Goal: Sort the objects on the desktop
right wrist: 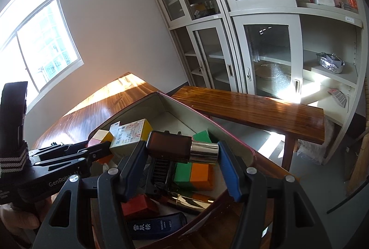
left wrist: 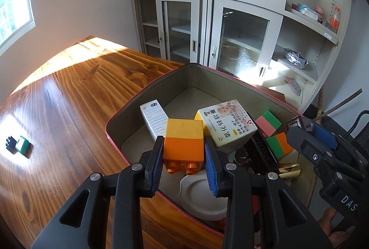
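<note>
My left gripper point(left wrist: 183, 156) is clamped on a yellow-and-orange toy block point(left wrist: 183, 143), its 2 blue pads pressed flat against the orange lower half, studs pointing toward my camera. The block hangs above the near part of the open storage tin point(left wrist: 129, 108) that sits on the wooden table point(left wrist: 69, 92).

My right gripper point(right wrist: 183, 156) has its jaws about half open around a dark brown bottle with a silver cap point(right wrist: 182, 147), held crosswise, one pad on its dark end and one on the cap, over the same tin point(right wrist: 184, 108).

Inside the tin lie a white medicine box point(left wrist: 153, 118), a box printed with Chinese text and a baby's picture point(left wrist: 227, 125), a pink-and-green block point(left wrist: 268, 122), a green-and-orange block point(left wrist: 279, 145), a black comb point(left wrist: 263, 152), a gold tube point(left wrist: 289, 170) and a white lid-like piece point(left wrist: 203, 196).

Well apart on the table, at left, sit a small green-and-white object point(left wrist: 22, 145) and a black piece point(left wrist: 10, 144) touching it.
</note>
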